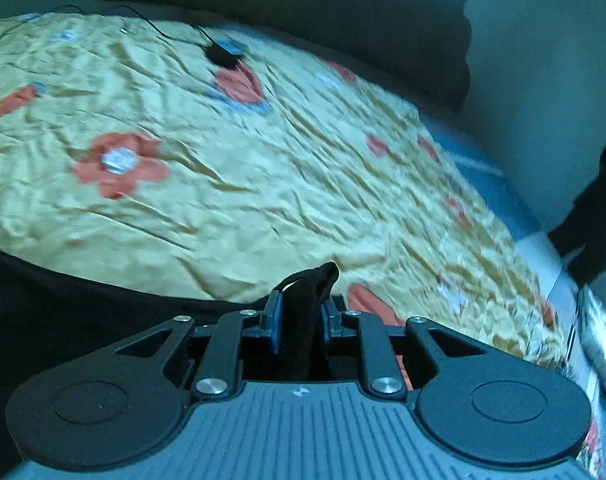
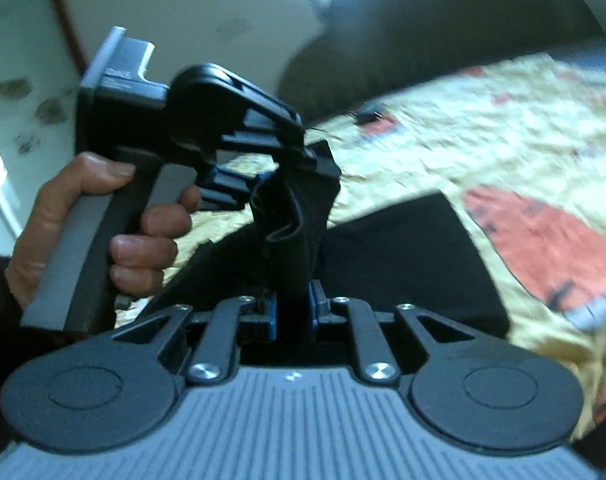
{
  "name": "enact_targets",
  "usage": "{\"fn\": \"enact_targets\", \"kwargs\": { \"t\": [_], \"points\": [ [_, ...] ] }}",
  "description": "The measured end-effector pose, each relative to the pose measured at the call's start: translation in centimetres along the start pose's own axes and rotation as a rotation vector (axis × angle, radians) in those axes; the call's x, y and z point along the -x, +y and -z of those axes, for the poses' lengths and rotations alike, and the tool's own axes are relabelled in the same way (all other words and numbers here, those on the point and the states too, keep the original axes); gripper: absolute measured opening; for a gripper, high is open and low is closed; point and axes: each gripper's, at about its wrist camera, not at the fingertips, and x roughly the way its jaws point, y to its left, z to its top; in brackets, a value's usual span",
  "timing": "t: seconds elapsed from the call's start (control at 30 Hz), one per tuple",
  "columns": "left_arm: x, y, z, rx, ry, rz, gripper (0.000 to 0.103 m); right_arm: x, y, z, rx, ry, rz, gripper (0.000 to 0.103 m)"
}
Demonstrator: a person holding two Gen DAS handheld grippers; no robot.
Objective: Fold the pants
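Observation:
The black pants (image 1: 63,312) lie on a yellow floral bedsheet (image 1: 231,184) and hang off to the left in the left wrist view. My left gripper (image 1: 299,316) is shut on a bunched fold of the pants (image 1: 303,300). My right gripper (image 2: 293,312) is shut on another bunch of the black pants (image 2: 295,216), lifted above the bed. In the right wrist view the left gripper (image 2: 263,176) sits close ahead, held by a hand (image 2: 103,216) and pinching the same raised fabric. More of the pants (image 2: 403,264) spreads flat on the sheet below.
A dark pillow or headboard (image 1: 303,20) lies at the bed's far end. A small black device with a cable (image 1: 223,54) rests on the sheet. The bed's right edge (image 1: 543,240) drops off beside a pale wall (image 1: 543,60).

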Motion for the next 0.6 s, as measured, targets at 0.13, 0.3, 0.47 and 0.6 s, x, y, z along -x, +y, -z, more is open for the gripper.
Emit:
{"fn": "enact_targets", "kwargs": {
  "t": [0.13, 0.3, 0.47, 0.6],
  "points": [
    [-2.2, -2.0, 0.6, -0.056, 0.031, -0.05, 0.018, 0.3, -3.0, 0.8, -0.115, 0.02, -0.011, 0.015],
    [-2.8, -4.1, 1.1, -0.125, 0.013, -0.073, 0.018, 1.2, -4.8, 0.9, -0.19, -0.003, -0.022, 0.015],
    [-4.6, -5.8, 1.8, -0.2, 0.027, -0.112, 0.018, 2.6, -6.1, 1.5, -0.272, -0.002, -0.039, 0.015],
    [-5.1, -6.5, 2.0, -0.258, 0.035, -0.149, 0.02, 3.5, -6.7, 1.8, -0.358, 0.011, -0.054, 0.015]
  ]
}}
